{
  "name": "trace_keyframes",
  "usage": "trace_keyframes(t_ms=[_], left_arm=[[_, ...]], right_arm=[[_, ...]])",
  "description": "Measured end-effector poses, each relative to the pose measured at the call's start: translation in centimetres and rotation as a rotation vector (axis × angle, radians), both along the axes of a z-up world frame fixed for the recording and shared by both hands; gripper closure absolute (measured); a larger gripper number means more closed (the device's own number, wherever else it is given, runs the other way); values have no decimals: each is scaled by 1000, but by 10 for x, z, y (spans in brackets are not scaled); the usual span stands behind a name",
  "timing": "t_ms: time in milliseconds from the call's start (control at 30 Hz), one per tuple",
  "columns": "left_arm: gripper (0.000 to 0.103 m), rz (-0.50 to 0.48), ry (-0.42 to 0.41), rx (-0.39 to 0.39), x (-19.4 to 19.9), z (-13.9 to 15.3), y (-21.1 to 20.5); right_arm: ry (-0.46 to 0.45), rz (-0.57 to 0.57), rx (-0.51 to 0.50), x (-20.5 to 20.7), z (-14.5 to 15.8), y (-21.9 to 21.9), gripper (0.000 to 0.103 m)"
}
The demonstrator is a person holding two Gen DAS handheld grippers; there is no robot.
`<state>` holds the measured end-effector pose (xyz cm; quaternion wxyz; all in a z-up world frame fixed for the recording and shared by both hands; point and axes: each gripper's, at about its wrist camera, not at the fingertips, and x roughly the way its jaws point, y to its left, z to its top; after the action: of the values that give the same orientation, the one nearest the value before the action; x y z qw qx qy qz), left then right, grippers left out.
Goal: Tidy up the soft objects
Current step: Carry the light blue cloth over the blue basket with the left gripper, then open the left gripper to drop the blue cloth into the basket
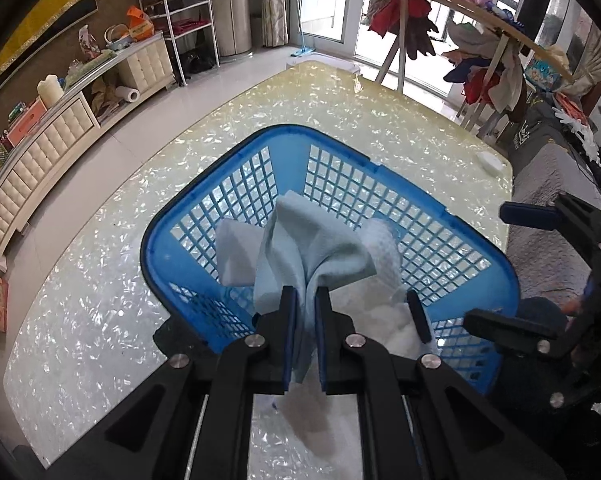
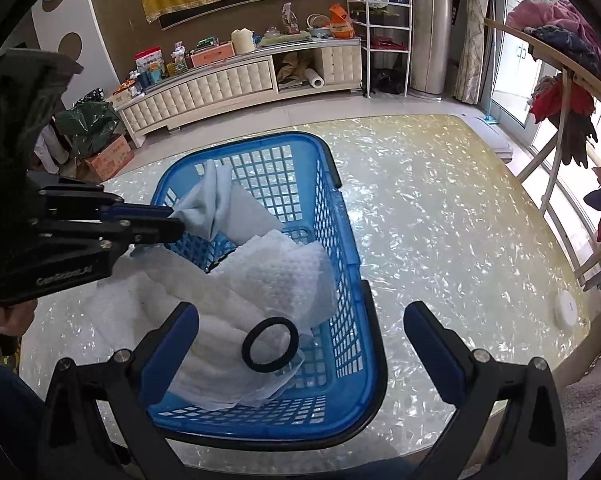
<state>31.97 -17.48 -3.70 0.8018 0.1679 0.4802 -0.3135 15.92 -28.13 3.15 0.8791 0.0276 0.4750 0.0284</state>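
Note:
A blue plastic basket (image 1: 496, 276) (image 2: 348, 240) stands on the shiny table. My left gripper (image 1: 305, 300) (image 2: 180, 222) is shut on a light blue cloth (image 1: 300, 248) (image 2: 208, 204) and holds it over the basket's near rim. White textured cloths (image 2: 276, 276) (image 1: 384, 240) lie in the basket, with a black hair band (image 2: 270, 344) on top. My right gripper (image 2: 300, 320) is open and empty above the basket's near end; it also shows in the left wrist view (image 1: 460, 264), one finger inside the basket.
A small white round object (image 2: 566, 308) (image 1: 490, 160) lies near the table's edge. A low white cabinet (image 2: 236, 80) with clutter runs along the wall. A rack hung with clothes (image 1: 480, 52) (image 2: 560, 80) stands beside the table.

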Motion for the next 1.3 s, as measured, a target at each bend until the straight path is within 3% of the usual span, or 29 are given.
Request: trace_keyframes(t_ms=[567, 867, 933, 1033, 1100, 1167, 1300], left_arm=[[95, -16, 26, 49, 36, -37, -25], [93, 1, -9, 90, 36, -43, -30], [75, 12, -11, 90, 38, -43, -29], [56, 34, -21, 94, 40, -41, -26], [48, 33, -24, 99, 41, -40, -23], [47, 13, -21, 91, 39, -37, -22], [23, 6, -33, 78, 30, -27, -19]], right_arm=[[23, -26, 30, 3, -7, -13, 0], [-1, -37, 59, 2, -5, -21, 0], [-3, -37, 60, 3, -5, -21, 0], [-4, -37, 62, 2, -5, -24, 0], [-5, -39, 62, 1, -5, -24, 0], [-5, -40, 62, 1, -5, -25, 0], [-6, -39, 62, 1, -4, -24, 0]])
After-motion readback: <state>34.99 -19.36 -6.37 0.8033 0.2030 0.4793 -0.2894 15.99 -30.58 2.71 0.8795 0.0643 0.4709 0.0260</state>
